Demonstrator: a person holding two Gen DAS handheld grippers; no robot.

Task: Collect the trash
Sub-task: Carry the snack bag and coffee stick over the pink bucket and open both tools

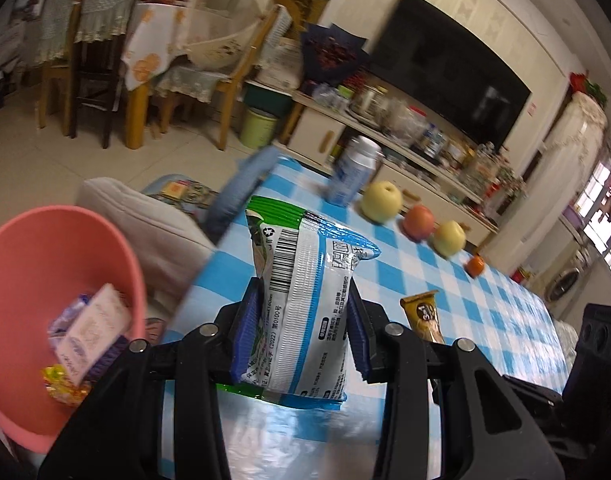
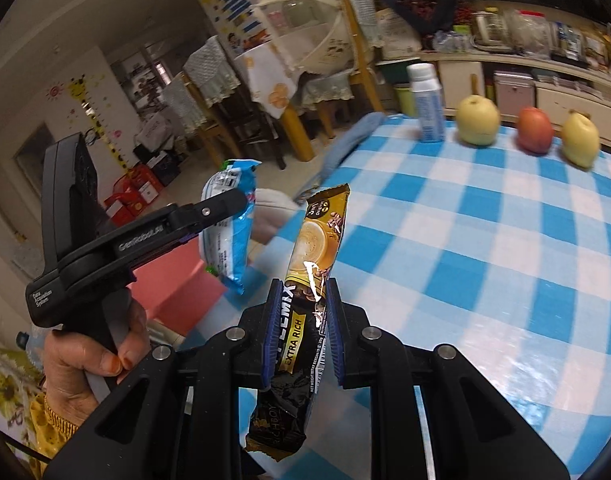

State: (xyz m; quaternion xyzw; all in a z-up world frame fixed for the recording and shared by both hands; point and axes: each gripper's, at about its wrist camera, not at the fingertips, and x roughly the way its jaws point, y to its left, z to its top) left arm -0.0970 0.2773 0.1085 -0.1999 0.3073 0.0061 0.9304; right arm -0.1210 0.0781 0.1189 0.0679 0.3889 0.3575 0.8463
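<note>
Sitting clamped between tool point(image 1: 303, 332) pads: snack packet point(image 1: 305, 296).

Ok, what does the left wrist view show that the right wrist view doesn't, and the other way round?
Only the left wrist view shows the inside of the pink bin with wrappers already in it, and the television.

Only the right wrist view shows the left hand on its handle, the left gripper from outside, and the coffee sachet's full length in the right gripper.

Both show the snack packet in the left gripper, the sachet, the checked tablecloth, the bottle and the fruit.
</note>
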